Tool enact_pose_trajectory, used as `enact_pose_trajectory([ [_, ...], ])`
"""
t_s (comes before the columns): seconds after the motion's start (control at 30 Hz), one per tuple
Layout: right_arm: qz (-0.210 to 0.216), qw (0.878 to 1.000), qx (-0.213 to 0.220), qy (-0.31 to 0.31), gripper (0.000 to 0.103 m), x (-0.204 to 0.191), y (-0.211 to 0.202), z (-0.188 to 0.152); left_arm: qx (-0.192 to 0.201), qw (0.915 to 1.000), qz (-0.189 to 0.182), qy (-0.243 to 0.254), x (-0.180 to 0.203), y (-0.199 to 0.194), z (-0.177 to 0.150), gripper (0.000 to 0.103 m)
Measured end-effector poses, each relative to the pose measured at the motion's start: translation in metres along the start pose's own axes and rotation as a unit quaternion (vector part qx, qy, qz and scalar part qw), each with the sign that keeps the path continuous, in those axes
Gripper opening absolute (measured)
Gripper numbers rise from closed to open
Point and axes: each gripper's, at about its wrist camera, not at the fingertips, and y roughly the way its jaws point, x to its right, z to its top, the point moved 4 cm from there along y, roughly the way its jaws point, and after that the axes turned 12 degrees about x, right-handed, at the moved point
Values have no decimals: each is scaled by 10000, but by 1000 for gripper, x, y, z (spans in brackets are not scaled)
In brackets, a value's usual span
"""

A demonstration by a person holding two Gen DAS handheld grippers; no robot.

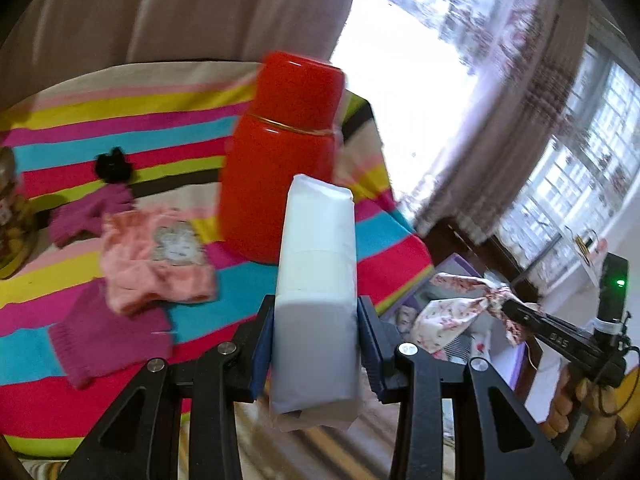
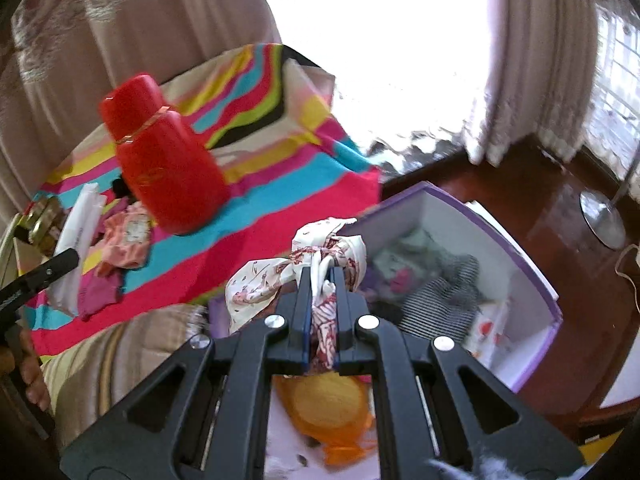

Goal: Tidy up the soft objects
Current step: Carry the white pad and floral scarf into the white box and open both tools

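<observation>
My left gripper point(image 1: 316, 316) is shut on a white tissue pack point(image 1: 318, 280) and holds it upright above the striped tablecloth point(image 1: 80, 136). The pack also shows in the right wrist view point(image 2: 78, 236). My right gripper point(image 2: 322, 280) is shut on a floral white-and-red cloth point(image 2: 316, 264), held over the near edge of a purple box point(image 2: 532, 268). The cloth and right gripper also show in the left wrist view point(image 1: 452, 308). On the table lie a pink garment point(image 1: 156, 256), magenta knit pieces point(image 1: 108, 340) and a black scrunchie point(image 1: 114, 166).
A tall red flask point(image 1: 280, 160) stands on the table behind the pack. The box holds striped and grey fabrics point(image 2: 440, 292). A yellow-orange item point(image 2: 328, 404) lies below my right gripper. A brass jar point(image 1: 10, 216) sits at the table's left. Curtains hang behind.
</observation>
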Motion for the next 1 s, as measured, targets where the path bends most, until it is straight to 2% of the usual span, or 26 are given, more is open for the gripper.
enact_pose_trajectory([
  [0.4,-463,9973,-395,421,11,65,13,-22,-498,9950,-709,495,82,22,-23,40],
  [0.47,-499,9964,-510,455,18,72,17,-24,-584,9932,-801,608,93,25,-26,40],
  [0.53,-548,9959,-570,449,37,78,18,-26,-697,9907,-962,664,106,28,-31,40],
  [0.63,-595,9960,-451,498,54,87,14,-23,-904,9860,-1173,761,124,34,-40,40],
  [0.73,-696,9954,-336,562,56,97,9,-19,-1124,9801,-1369,898,141,38,-51,40],
  [0.9,-878,9931,-160,757,57,116,2,-11,-1500,9651,-1808,1154,173,42,-71,40],
  [1.0,-911,9925,-97,809,58,123,-1,-7,-1671,9580,-1937,1297,186,45,-82,40],
])
